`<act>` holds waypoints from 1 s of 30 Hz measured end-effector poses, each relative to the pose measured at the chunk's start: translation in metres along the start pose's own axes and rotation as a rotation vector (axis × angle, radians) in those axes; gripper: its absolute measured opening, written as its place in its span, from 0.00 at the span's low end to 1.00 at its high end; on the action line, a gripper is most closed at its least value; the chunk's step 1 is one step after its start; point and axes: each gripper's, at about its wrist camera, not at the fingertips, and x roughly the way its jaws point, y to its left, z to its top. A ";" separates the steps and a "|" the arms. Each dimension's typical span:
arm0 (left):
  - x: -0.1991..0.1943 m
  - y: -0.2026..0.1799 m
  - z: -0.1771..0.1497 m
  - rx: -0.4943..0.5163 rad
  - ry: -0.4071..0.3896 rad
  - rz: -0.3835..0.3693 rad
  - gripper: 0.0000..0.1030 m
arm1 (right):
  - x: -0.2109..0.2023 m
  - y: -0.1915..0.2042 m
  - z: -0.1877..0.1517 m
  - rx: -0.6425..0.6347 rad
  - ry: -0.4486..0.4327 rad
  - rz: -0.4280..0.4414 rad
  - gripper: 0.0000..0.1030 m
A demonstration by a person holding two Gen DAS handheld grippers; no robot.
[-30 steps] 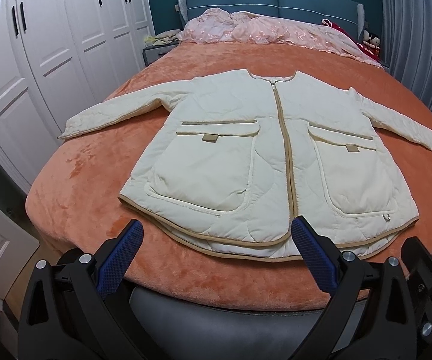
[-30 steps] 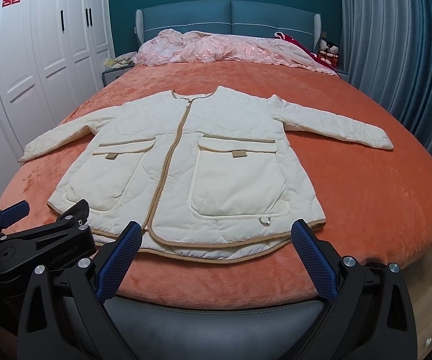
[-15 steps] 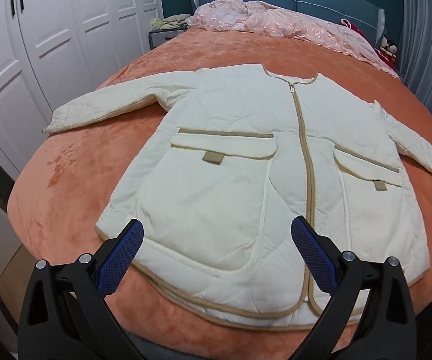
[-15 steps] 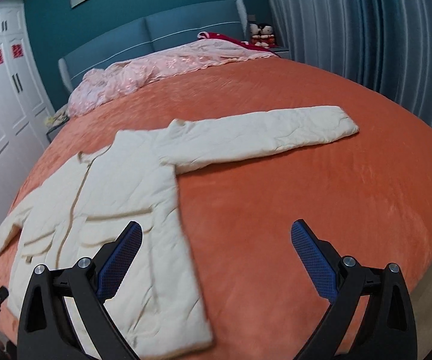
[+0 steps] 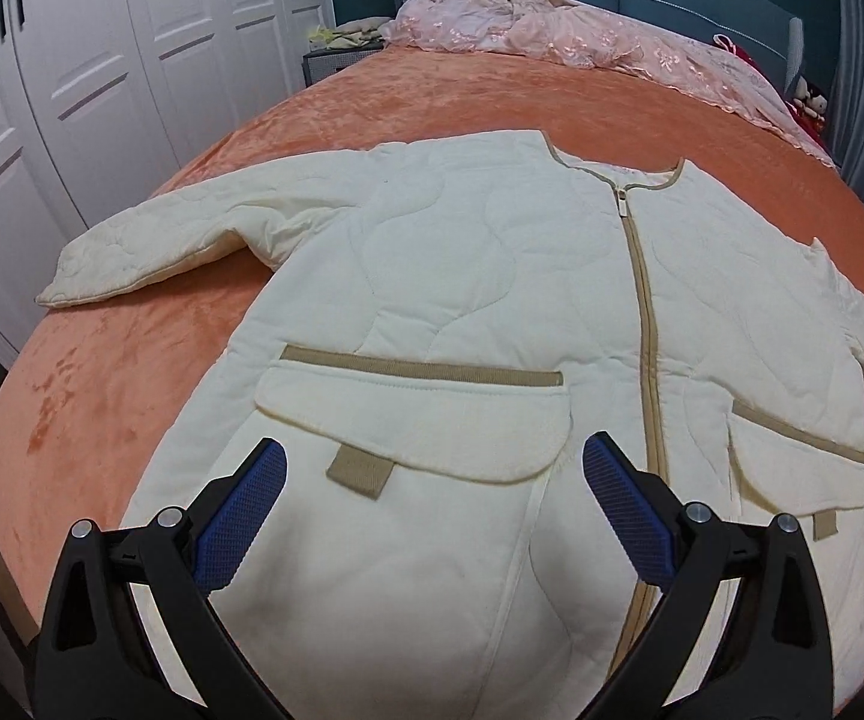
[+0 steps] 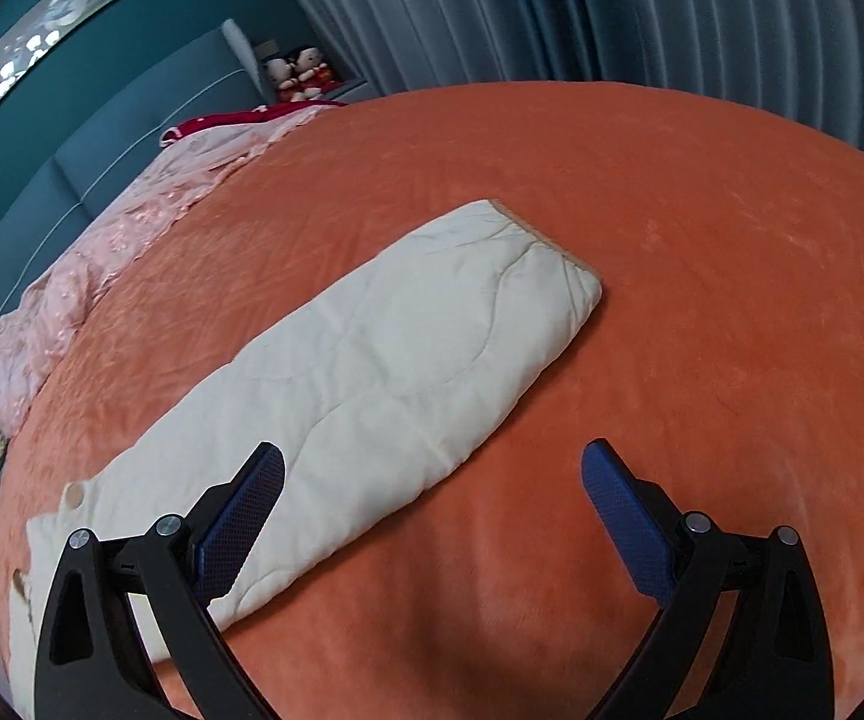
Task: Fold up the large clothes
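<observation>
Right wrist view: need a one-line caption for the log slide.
Open right gripper hovers above the outstretched sleeve of the cream quilted jacket lying flat on the orange plush bedspread.

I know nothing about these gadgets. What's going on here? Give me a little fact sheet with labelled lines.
Garment: cream quilted jacket, spread flat, front up, zipped
Surface: orange bedspread
Left gripper: open, above the pocket flap, holding nothing
Right gripper: open, pointing toward the jacket's outstretched sleeve, holding nothing
Sleeve: lying straight on the bedspread, not folded in
Elsewhere on the bed: pink bedding bunched near the headboard
Folding: not yet begun
</observation>
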 end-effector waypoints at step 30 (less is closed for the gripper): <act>0.029 0.075 0.023 -0.162 0.006 0.016 0.94 | -0.158 0.421 -0.211 -0.839 0.071 0.848 0.11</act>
